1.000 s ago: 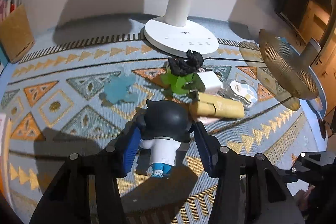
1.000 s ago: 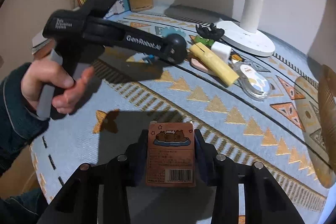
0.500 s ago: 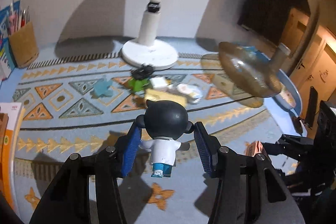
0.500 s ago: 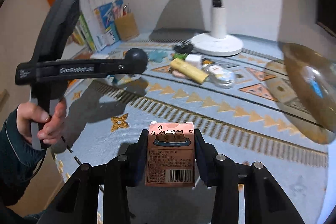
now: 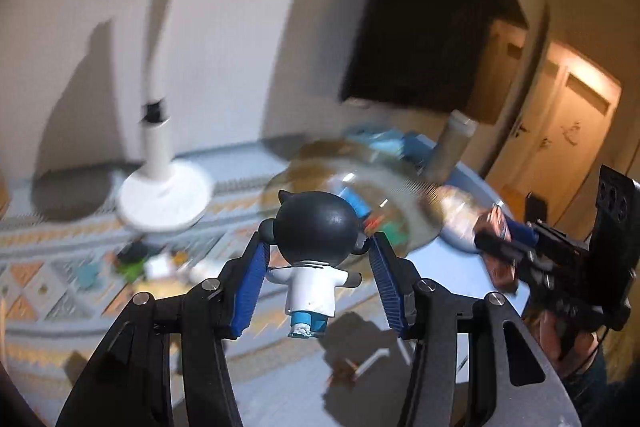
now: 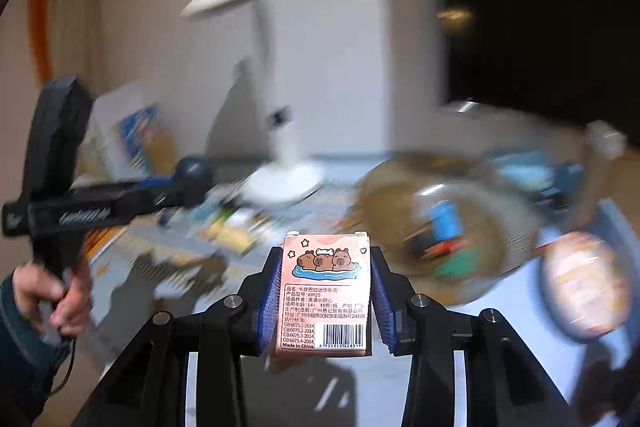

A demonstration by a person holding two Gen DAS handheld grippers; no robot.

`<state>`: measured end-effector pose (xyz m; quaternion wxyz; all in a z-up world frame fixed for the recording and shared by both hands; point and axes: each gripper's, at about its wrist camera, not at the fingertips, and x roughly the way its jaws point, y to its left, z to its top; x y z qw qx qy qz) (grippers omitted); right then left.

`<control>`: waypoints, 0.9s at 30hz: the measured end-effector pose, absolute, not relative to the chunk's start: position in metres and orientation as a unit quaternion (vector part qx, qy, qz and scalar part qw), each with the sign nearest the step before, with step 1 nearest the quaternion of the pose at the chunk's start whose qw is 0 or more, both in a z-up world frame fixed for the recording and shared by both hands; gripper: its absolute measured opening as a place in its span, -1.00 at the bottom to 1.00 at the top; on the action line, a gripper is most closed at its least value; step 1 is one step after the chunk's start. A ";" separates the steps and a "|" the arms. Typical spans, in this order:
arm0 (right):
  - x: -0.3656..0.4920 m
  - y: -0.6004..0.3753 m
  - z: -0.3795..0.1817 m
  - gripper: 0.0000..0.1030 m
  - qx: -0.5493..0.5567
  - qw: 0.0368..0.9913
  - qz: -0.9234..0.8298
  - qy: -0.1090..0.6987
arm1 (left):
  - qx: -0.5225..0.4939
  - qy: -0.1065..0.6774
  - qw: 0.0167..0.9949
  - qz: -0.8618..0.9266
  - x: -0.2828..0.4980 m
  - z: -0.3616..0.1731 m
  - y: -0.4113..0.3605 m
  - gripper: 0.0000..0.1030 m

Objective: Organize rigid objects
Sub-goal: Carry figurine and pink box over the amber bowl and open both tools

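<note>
My left gripper is shut on a small figurine with a black round head and a white coat, held in the air. My right gripper is shut on a pink card box printed with capybaras and a barcode. The right gripper also shows at the right of the left wrist view, and the left gripper at the left of the right wrist view. A blurred glass bowl holding a few coloured items lies just beyond both; it also shows in the right wrist view.
A white desk lamp stands on the patterned mat. A blurred pile of small objects lies near its base. Books and a holder stand at the far left. A round pink packet lies at the right.
Both grippers have risen and swung right toward the glass bowl, each still holding its object. The views now are motion-blurred and the pile on the mat has dropped away left.
</note>
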<state>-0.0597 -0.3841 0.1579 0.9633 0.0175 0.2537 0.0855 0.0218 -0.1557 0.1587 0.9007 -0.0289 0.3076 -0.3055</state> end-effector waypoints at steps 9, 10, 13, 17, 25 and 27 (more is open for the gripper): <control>-0.009 -0.455 0.179 -0.23 0.013 0.962 -0.023 0.272 | -0.022 0.342 0.879 -0.331 0.082 0.142 -0.248 -0.05; 0.002 -0.457 0.172 -0.23 0.007 0.956 -0.026 0.292 | -0.021 0.349 0.877 -0.330 0.086 0.136 -0.254 -0.05; 0.034 -0.456 0.143 -0.23 -0.006 0.937 -0.032 0.349 | -0.012 0.372 0.869 -0.327 0.097 0.111 -0.273 -0.06; 0.056 -0.453 0.115 -0.23 -0.031 0.919 -0.049 0.389 | 0.005 0.397 0.860 -0.321 0.105 0.084 -0.290 -0.05; 0.075 -0.464 0.099 0.21 -0.027 0.908 -0.075 0.410 | 0.023 0.398 0.865 -0.304 0.109 0.087 -0.296 0.36; 0.071 -0.468 0.108 0.21 -0.024 0.915 -0.087 0.393 | 0.012 0.384 0.869 -0.310 0.105 0.099 -0.286 0.36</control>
